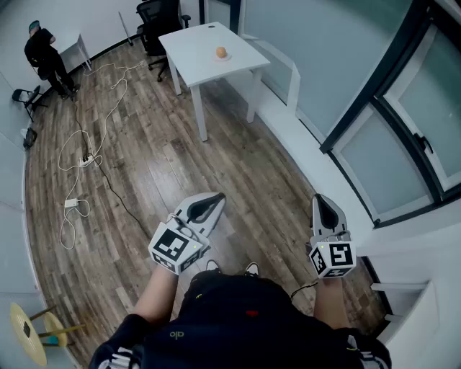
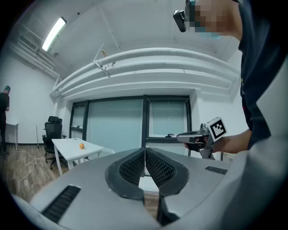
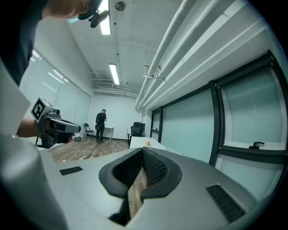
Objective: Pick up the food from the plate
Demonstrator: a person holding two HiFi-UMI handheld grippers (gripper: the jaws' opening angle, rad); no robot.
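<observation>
Small, round, orange-tan food sits on a pale plate atop the far white table. The left gripper and right gripper hold their ribbed jaws together, empty.

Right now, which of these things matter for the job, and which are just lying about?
For the job:
- round orange food
- plate
- white table
- left gripper, shut and empty
- right gripper, shut and empty

Just lying about:
- office chair
- power strip
- folding chair
- yellow stool
</observation>
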